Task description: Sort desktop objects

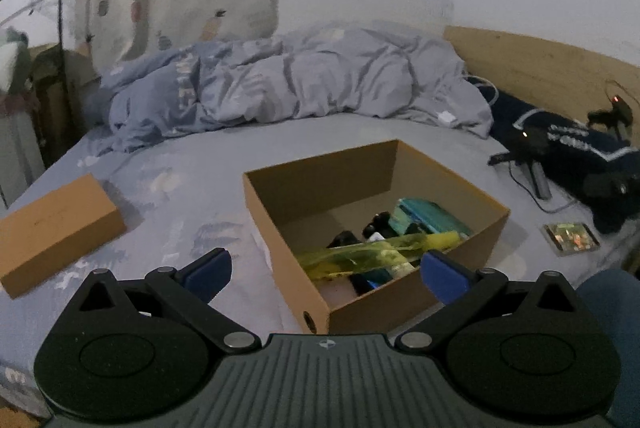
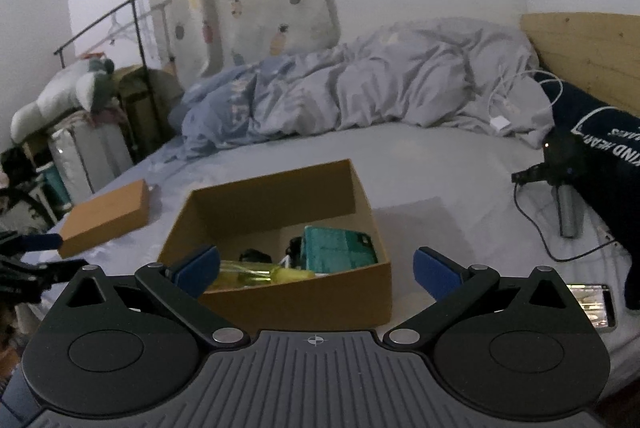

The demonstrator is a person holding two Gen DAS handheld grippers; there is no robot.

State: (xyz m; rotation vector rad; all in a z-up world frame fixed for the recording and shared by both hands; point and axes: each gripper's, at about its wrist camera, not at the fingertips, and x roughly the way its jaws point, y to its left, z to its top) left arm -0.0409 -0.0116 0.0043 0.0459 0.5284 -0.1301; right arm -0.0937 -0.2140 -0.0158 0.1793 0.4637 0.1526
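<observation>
Your left gripper (image 1: pixel 326 274) nearest lens, fingers spread wide, nothing between them, hovering over near edge of cardboard box (image 1: pixel 280 204); your right gripper (image 2: pixel 316 270) equally spread, empty, above same box's front wall. Bed sheet (image 1: pixel 180 164) carries everything. Rumpled duvet (image 1: pixel 280 84) heaped behind. Open box in middle holds teal package (image 2: pixel 336 244), yellow translucent item (image 1: pixel 360 254), dark bits. Flat brown lid (image 1: pixel 56 228) lies apart, to box's left. Phone (image 2: pixel 596 302) right, near dark garment (image 1: pixel 580 152)
</observation>
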